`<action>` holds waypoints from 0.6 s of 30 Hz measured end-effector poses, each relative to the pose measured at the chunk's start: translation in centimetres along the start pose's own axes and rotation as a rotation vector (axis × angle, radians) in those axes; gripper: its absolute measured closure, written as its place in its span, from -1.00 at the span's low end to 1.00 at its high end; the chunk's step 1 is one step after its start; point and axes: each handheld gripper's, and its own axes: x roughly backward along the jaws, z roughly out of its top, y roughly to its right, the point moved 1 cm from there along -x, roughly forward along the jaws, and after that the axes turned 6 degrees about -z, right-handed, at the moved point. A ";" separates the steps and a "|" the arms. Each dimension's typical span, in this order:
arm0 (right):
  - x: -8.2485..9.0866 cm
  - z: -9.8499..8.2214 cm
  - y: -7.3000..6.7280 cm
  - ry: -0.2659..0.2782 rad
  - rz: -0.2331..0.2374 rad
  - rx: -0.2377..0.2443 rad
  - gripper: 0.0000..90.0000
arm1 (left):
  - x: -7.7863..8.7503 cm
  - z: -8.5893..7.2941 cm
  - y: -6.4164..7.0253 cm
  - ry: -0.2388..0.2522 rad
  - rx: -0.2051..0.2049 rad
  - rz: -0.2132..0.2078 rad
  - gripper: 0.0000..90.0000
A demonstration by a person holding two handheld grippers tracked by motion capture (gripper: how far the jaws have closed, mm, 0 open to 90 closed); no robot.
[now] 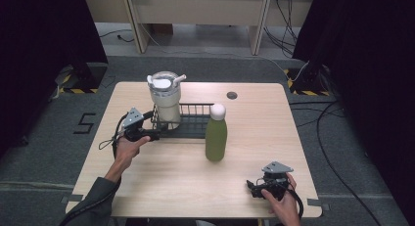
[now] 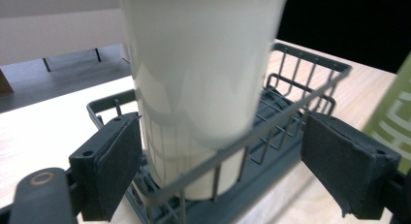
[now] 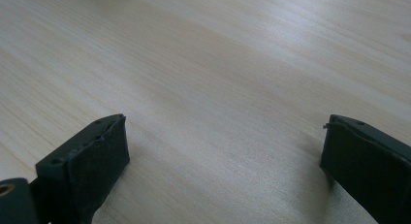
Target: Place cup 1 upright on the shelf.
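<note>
I'm holding the left gripper [image 1: 152, 134] wide at the wire basket [image 2: 310, 95], framing the tumbler [image 2: 203, 88] inside for a grab; right gripper [image 1: 254, 187] idling wide, well apart.

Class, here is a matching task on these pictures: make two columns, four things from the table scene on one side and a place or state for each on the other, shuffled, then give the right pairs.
Things:
1. white tumbler
2. green bottle
3. left gripper
4. right gripper

Places or states:
A. open, low over bare tabletop near the front right
B. stands upright in the dark wire basket
C. stands on the table just right of the basket
D. open, at the basket's left end, jaws either side of the tumbler

Pairs: 1-B, 2-C, 3-D, 4-A
</note>
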 end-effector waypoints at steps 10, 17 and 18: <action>0.0 0.0 0.0 0.004 0.000 0.003 -0.93 | 1.8 -0.8 0.8 0.002 0.021 -0.006 -0.68; 0.0 0.0 0.0 0.004 0.000 0.003 -0.93 | 2.8 -1.4 1.6 0.005 0.049 -0.024 -0.68; 0.0 0.0 0.1 0.006 0.000 0.008 -0.93 | 3.0 -1.5 1.8 0.003 0.055 -0.032 -0.68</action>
